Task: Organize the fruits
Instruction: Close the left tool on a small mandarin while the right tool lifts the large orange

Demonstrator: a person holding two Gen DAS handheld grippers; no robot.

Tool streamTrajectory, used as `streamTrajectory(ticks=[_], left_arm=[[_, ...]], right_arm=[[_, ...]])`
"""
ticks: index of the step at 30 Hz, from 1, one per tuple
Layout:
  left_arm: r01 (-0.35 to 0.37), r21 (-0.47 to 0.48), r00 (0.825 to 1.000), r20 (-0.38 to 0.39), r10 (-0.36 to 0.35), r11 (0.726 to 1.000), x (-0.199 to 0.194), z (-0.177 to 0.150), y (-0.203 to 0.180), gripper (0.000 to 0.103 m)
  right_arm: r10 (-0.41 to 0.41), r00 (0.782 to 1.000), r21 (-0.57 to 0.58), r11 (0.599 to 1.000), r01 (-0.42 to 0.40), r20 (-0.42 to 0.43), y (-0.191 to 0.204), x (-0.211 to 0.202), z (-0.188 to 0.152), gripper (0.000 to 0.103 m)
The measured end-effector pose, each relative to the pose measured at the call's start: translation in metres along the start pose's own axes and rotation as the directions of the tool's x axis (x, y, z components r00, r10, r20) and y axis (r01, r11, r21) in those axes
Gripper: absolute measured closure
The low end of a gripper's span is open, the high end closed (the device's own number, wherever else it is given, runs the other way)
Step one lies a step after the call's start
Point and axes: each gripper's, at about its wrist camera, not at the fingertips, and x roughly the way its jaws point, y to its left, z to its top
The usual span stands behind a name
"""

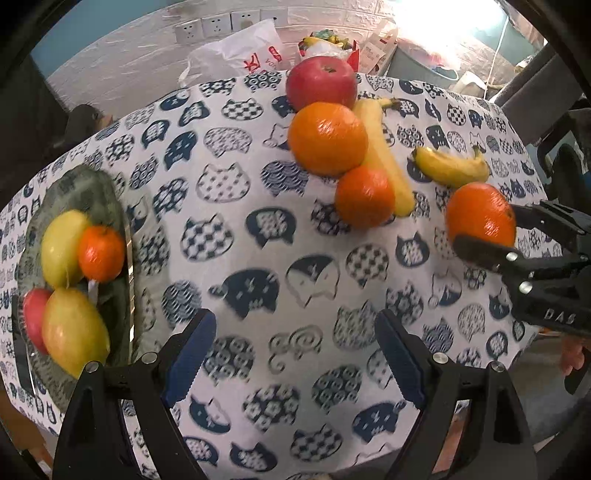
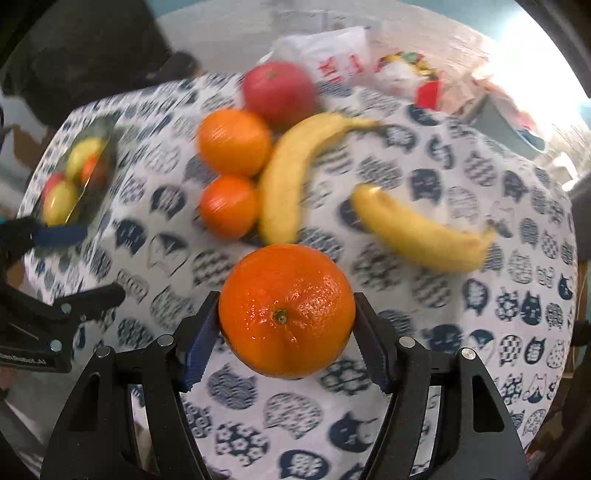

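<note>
My right gripper (image 2: 286,317) is shut on an orange (image 2: 286,312) and holds it above the cat-print tablecloth; it also shows in the left wrist view (image 1: 480,216). My left gripper (image 1: 295,350) is open and empty over the cloth. A glass plate (image 1: 107,192) at the left holds two yellow-green fruits, a small orange (image 1: 100,253) and a red fruit (image 1: 33,317). On the cloth lie a red apple (image 1: 320,82), a big orange (image 1: 327,137), a smaller orange (image 1: 364,195), a long banana (image 1: 384,155) and a short banana (image 1: 450,167).
A white plastic bag (image 1: 243,55), a red-rimmed bag of items (image 1: 328,42) and boxes stand behind the table's far edge. The tablecloth (image 1: 295,258) spreads between the plate and the fruit pile. Wall sockets (image 1: 214,26) are at the back.
</note>
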Motion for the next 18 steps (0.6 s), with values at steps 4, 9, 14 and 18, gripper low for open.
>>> streamTrajectory(ticks=[4,9,14,18], left_arm=[[-0.002,-0.002,1.000,-0.002,0.002,1.000,0.008,0.012,-0.009,0.014],[0.021,-0.023,1.000,-0.022,-0.021,1.000,0.021,0.029,-0.019,0.014],[0.017,-0.025,1.000,-0.023,-0.017,1.000,0.034,0.046,-0.028,0.014],[0.012,-0.043,0.999,-0.031,-0.014,0.999,0.045,0.055,-0.030,0.014]], right_arm=[[-0.011,0.999,0.055,0.998,0.009,0.040,-0.021,-0.006,0.007,0.034],[-0.030,0.998,0.093,0.995,0.025,0.056,-0.046,-0.011,0.004,0.034],[-0.014,0.998,0.127,0.992,0.007,0.057,-0.060,-0.007,0.002,0.034],[0.003,0.998,0.142,0.990,-0.012,0.064,-0.069,-0.008,0.001,0.034]])
